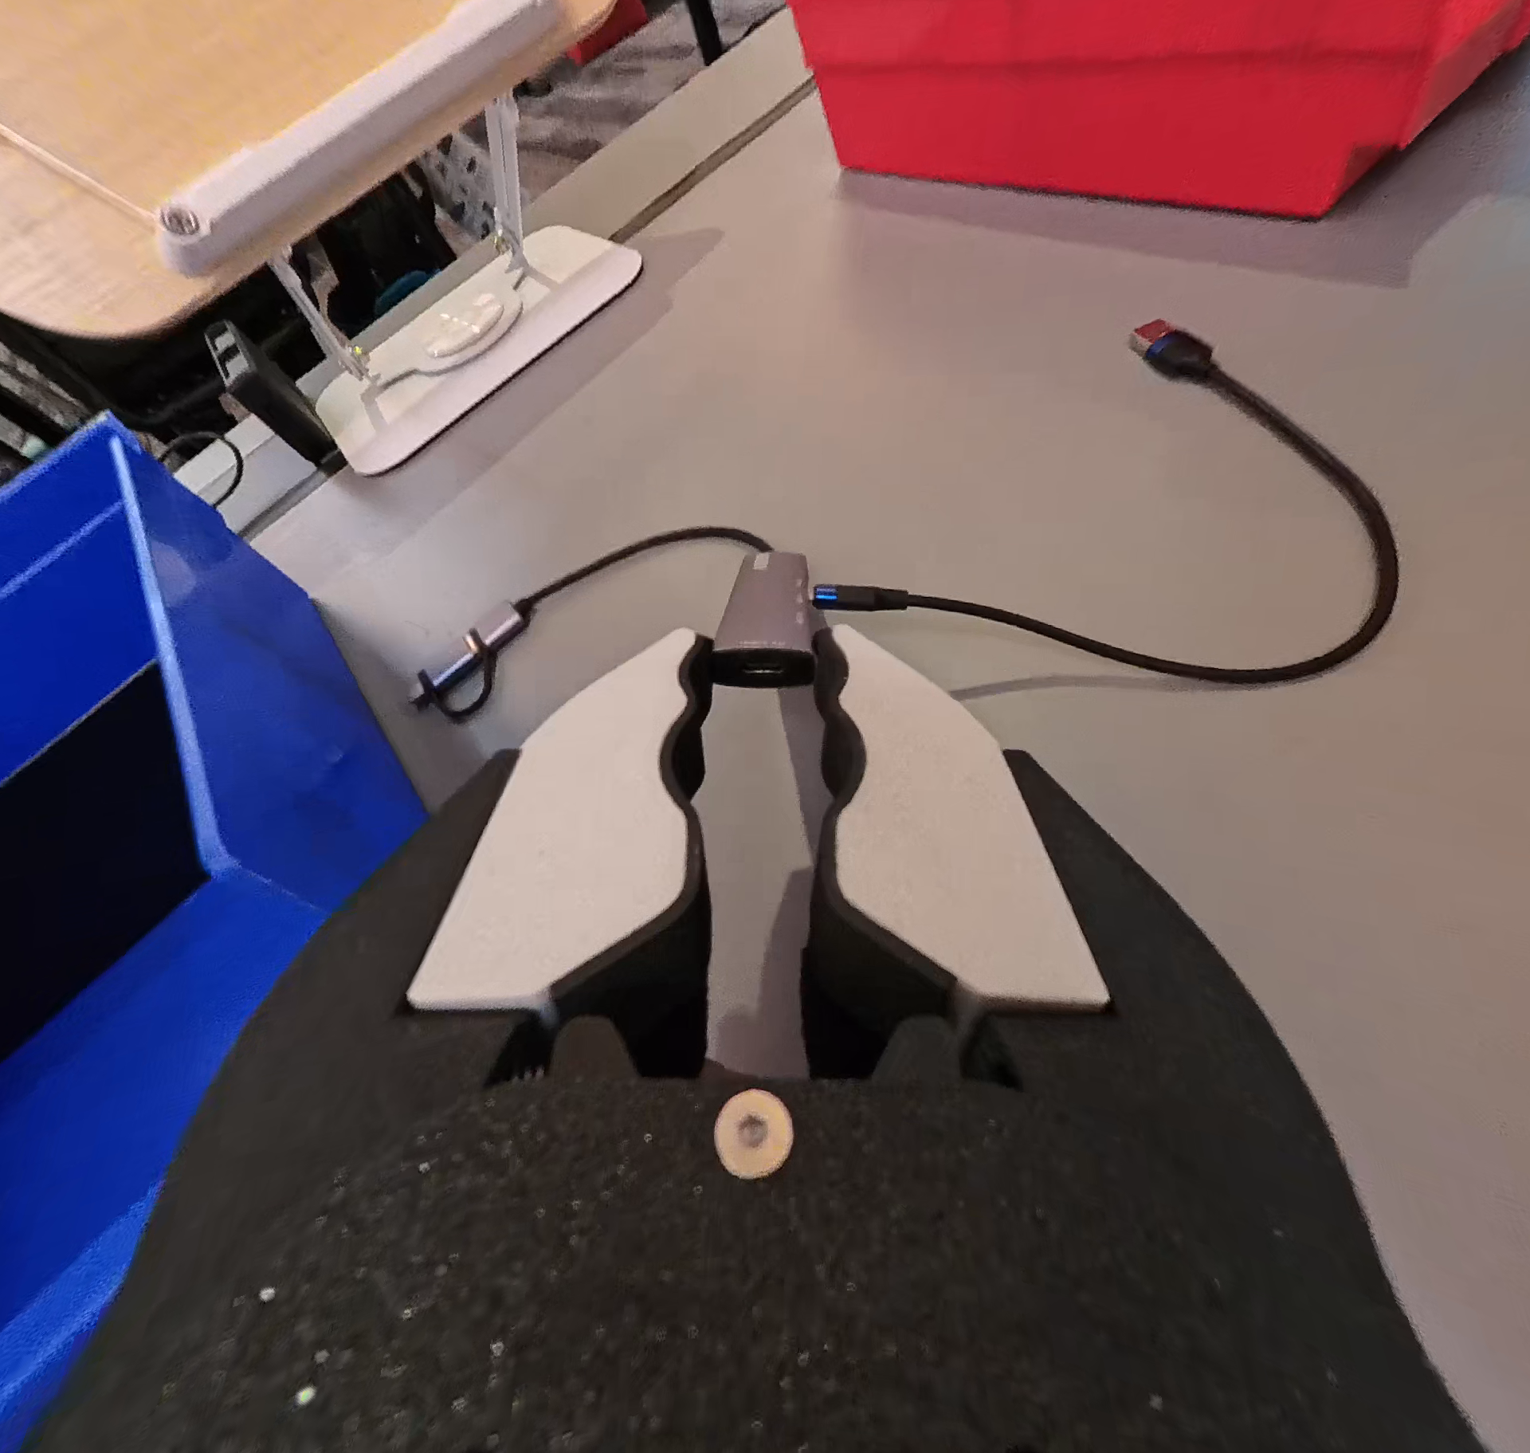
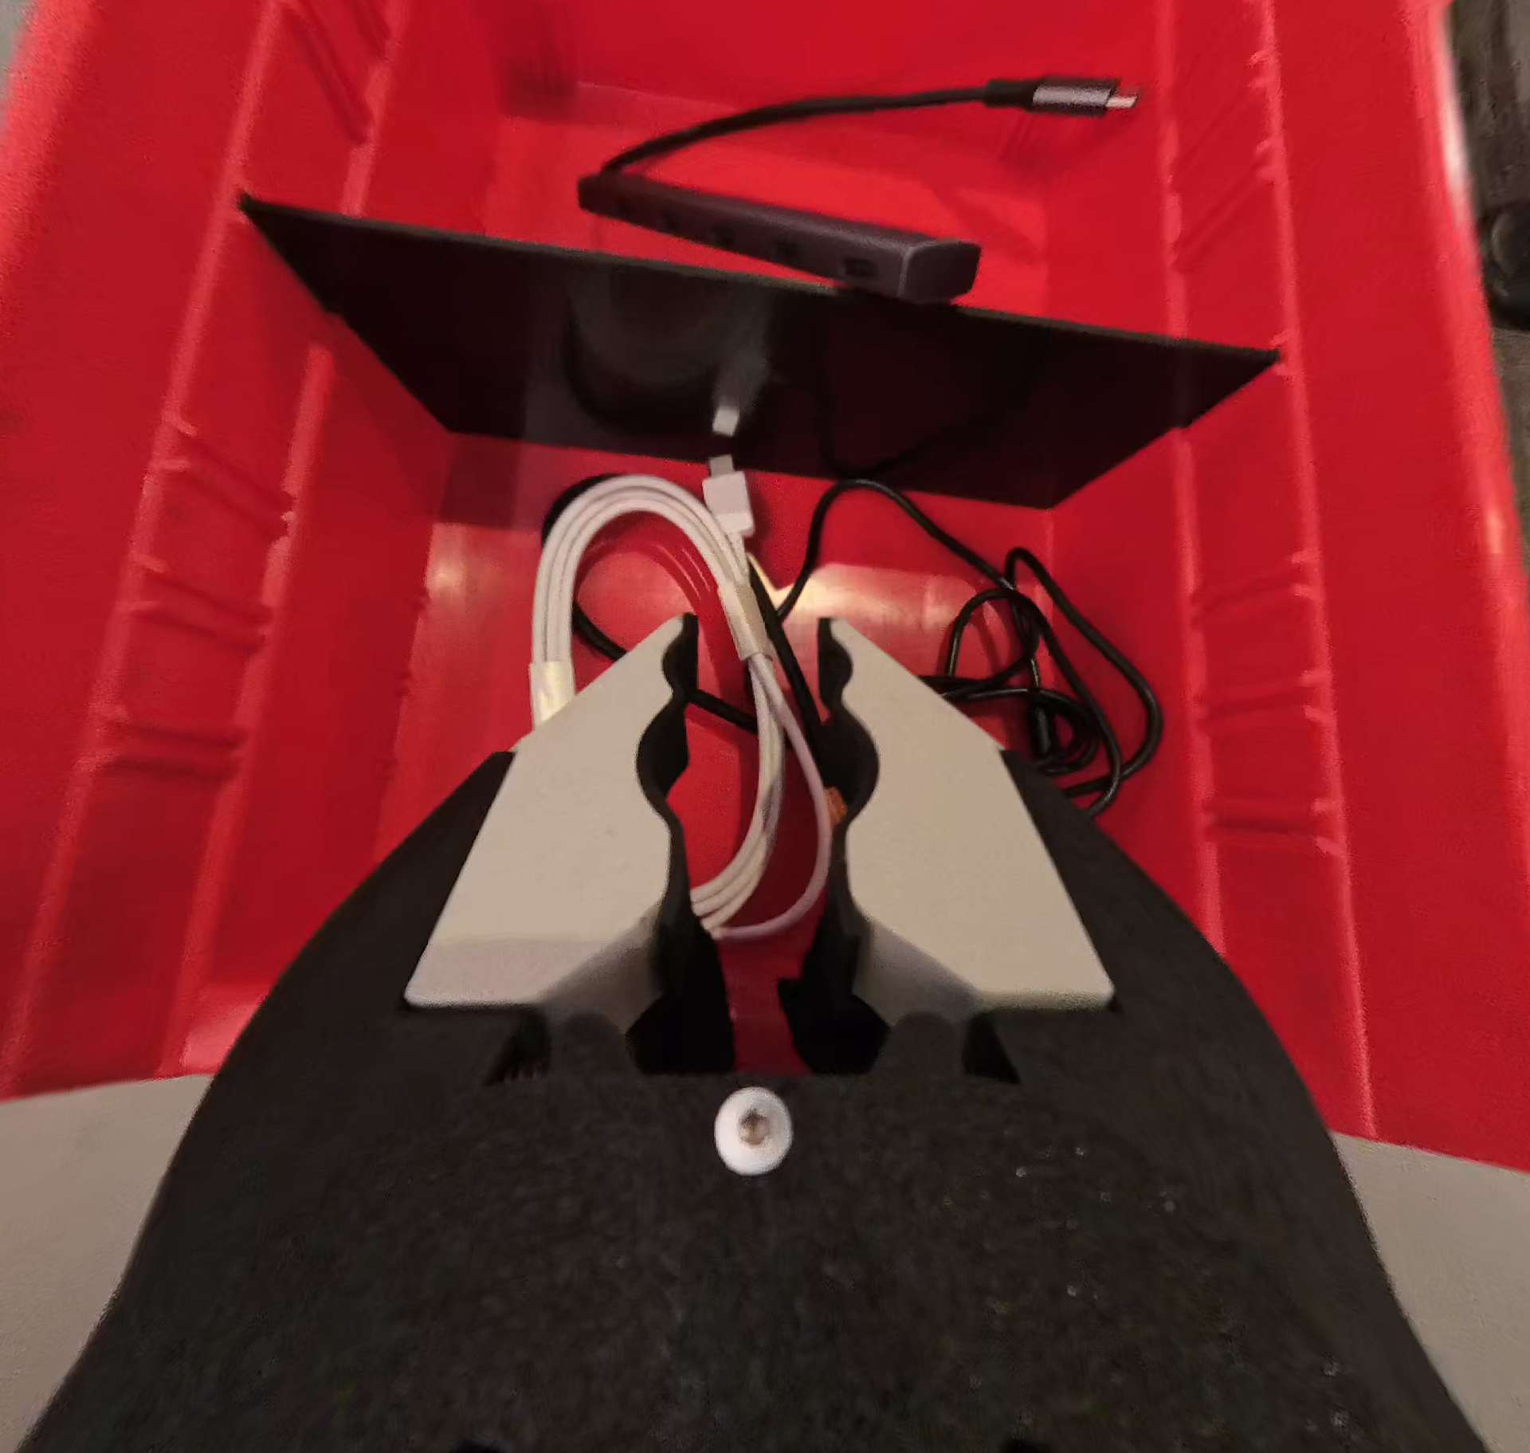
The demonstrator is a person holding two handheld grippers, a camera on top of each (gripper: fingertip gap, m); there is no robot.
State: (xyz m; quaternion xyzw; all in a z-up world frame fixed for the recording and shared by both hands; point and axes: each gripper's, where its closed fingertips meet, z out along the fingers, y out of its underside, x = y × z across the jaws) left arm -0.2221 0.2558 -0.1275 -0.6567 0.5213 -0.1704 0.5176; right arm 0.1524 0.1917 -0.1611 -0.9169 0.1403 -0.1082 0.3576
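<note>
In the left wrist view my left gripper (image 1: 762, 650) is shut on the near end of a grey USB hub (image 1: 766, 597) just above the grey table (image 1: 1118, 958). The hub's own cable ends in a grey plug (image 1: 497, 631) to the left. A black cable (image 1: 1325, 626) has its blue-tipped plug (image 1: 853, 597) right beside the hub's side and a red-tipped plug (image 1: 1163, 347) farther off. In the right wrist view my right gripper (image 2: 755, 626) is open over a red bin (image 2: 248, 502). A coiled white cable (image 2: 579, 585) lies between and under its fingers.
A blue bin (image 1: 124, 751) stands close on the left, and the red bin (image 1: 1076, 47) sits at the back right. A white stand (image 1: 497, 337) carries a wooden board. Inside the red bin are a black divider (image 2: 414, 320), a dark hub (image 2: 778, 237) behind it and a tangled black cable (image 2: 1051, 668). The gap from one gripper's tips to the other's is roughly 40 cm.
</note>
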